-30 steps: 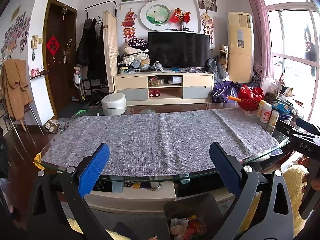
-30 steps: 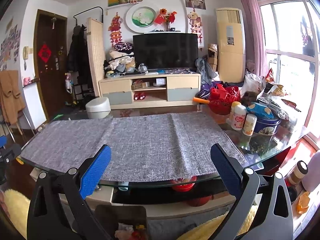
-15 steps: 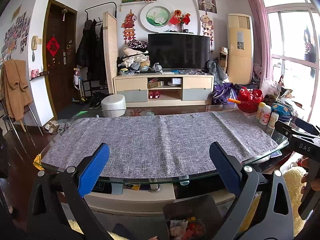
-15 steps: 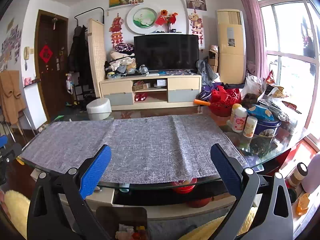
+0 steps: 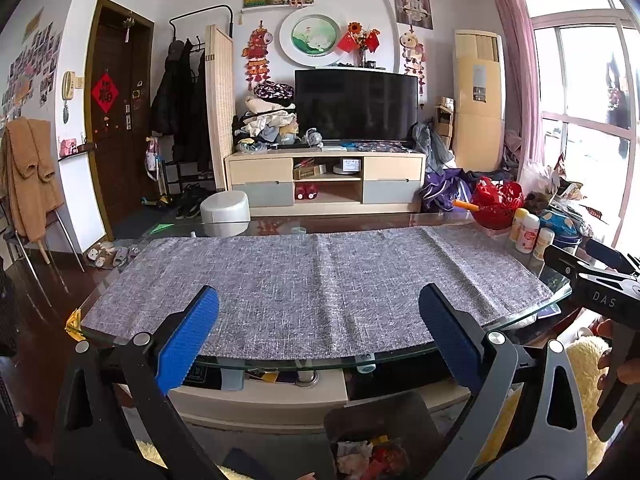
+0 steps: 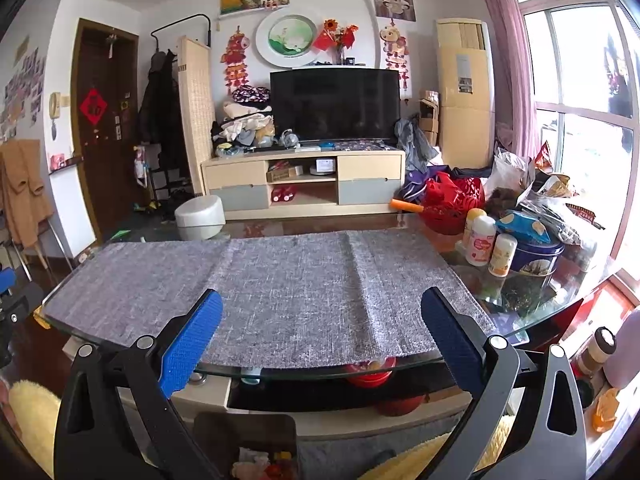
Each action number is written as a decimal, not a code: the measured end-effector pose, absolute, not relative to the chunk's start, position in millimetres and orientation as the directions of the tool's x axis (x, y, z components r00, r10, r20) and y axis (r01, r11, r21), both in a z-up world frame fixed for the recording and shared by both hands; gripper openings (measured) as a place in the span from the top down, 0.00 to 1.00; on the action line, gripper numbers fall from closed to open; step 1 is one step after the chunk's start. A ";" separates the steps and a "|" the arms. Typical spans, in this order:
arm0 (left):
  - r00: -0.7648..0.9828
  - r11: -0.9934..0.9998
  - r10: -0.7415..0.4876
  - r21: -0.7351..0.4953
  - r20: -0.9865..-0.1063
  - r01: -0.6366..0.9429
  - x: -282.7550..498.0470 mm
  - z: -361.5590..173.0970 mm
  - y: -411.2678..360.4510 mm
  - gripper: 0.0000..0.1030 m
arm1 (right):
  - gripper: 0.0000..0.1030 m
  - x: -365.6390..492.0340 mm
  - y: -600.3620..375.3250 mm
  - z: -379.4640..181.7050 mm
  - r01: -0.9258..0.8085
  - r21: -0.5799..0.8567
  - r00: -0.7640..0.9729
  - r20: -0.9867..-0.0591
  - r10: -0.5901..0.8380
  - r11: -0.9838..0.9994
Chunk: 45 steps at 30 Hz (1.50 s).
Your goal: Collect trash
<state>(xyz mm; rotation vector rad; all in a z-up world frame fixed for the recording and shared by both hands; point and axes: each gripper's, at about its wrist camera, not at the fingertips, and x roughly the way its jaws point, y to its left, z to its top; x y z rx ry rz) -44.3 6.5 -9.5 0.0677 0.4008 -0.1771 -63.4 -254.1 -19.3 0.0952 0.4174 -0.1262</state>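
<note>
The left gripper [image 5: 318, 330] gapes wide and empty at the mat's [image 5: 312, 276] six o'clock; the right gripper [image 6: 322, 334] is likewise wide and empty. The trash [image 5: 368, 456] sits in the bin [image 5: 380, 412] below: crumpled scraps, likely light and soft, best pinched at a raised fold. Against the earlier frames, both views sit slightly farther back.

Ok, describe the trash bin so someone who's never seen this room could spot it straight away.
Start at the glass table with the grey cloth. The bin stands on the floor in front of the table's near edge, below both open grippers. It is the only dark open container there, with crumpled white and red trash inside.
</note>
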 end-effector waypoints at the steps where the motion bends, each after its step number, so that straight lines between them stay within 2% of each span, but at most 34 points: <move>1: 0.906 0.982 -0.159 0.030 -0.393 0.185 -44.2 -9.0 5.5 0.08 | 0.03 -63.3 -254.1 -19.3 0.142 0.066 0.906 -0.410 -0.103 0.988; 45: 0.908 0.983 -0.154 0.029 -0.389 0.180 -50.0 -4.2 2.5 0.08 | 0.03 -64.3 -257.0 -19.0 0.143 0.068 0.905 -0.413 -0.103 0.987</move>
